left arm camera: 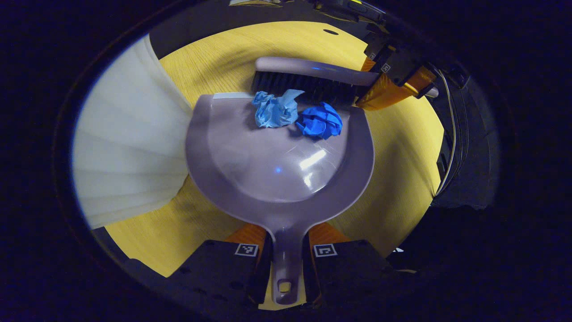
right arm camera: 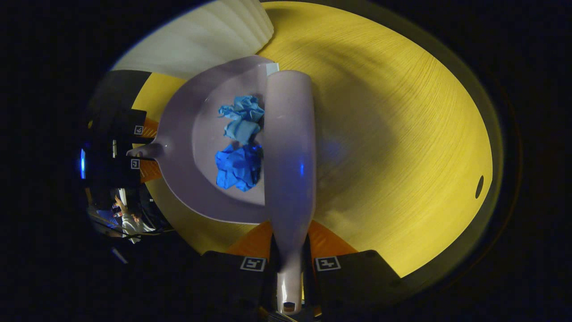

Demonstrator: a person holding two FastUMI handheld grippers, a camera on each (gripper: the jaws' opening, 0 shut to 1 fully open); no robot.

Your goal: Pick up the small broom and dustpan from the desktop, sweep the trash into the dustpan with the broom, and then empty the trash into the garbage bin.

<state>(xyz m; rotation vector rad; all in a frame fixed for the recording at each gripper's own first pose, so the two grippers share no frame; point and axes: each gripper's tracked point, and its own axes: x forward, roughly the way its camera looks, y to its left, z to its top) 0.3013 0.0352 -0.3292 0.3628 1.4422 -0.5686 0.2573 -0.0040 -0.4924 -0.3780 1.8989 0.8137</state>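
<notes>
The left gripper [left arm camera: 286, 250] is clamped on the handle of the dustpan [left arm camera: 272, 174], which lies on the desk [left arm camera: 402, 170] holding two paper wads [left arm camera: 297, 117] near its lip, where the broom [left arm camera: 308, 78], pinched by the right gripper [right arm camera: 289, 264], stands.

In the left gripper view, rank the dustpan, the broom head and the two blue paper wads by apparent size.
1. Dustpan, clearly largest.
2. Broom head, though it sits farther from the camera.
3. Light blue wad and dark blue wad: too alike to rank.
</notes>
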